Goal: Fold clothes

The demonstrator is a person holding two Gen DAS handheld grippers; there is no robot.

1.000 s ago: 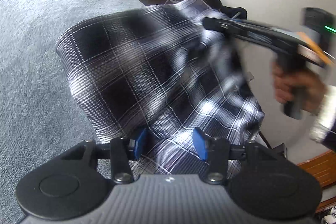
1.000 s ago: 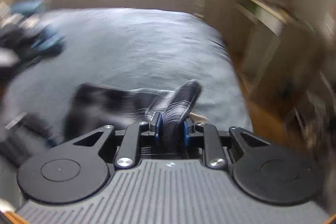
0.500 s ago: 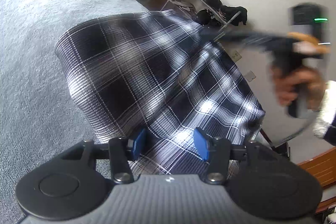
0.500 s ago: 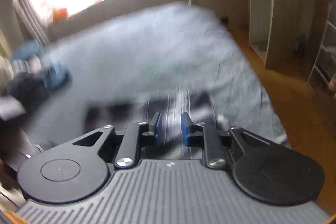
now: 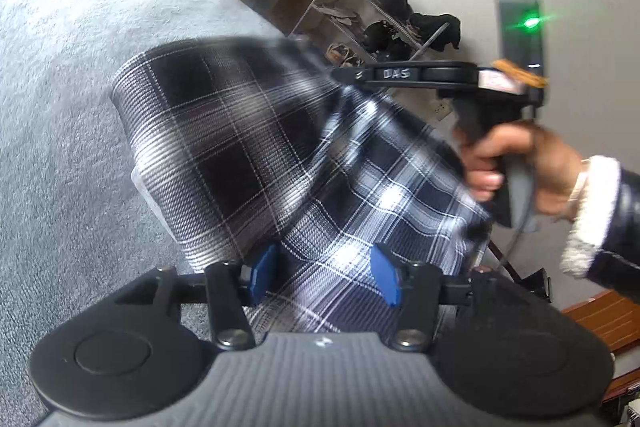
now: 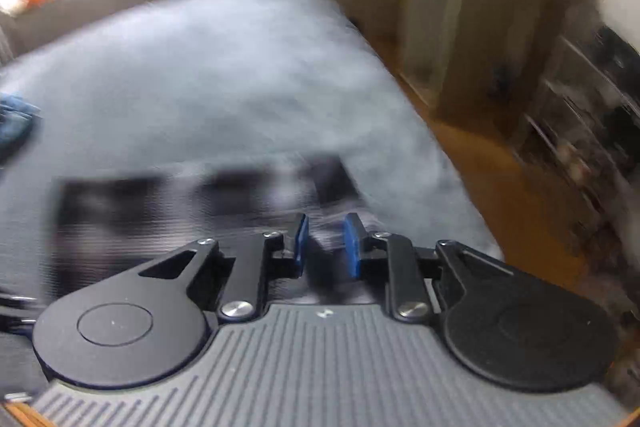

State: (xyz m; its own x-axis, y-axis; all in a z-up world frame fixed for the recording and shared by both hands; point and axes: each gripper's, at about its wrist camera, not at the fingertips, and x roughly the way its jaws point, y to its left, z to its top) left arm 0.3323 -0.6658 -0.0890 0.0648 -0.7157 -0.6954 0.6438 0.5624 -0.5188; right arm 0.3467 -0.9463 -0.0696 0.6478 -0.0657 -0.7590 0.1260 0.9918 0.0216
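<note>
Grey bedding (image 5: 60,107) bears a black-and-white plaid garment (image 5: 248,155), partly folded; left gripper (image 5: 324,275) spread over it, right gripper (image 6: 325,245) pinching its edge.

You've got a bed (image 5: 72,115) w/ a fuzzy grey-blue cover, filling most of both views. A black-and-white plaid garment (image 5: 224,147) lies on it near the edge closest to you; its left part sits flat on the cover, the right part is raised off it. In the right wrist view a blurred blue item (image 6: 14,123) rests on the cover at far left, well apart from the plaid. Beyond the bed's far side: wooden floor (image 6: 492,163).
</note>
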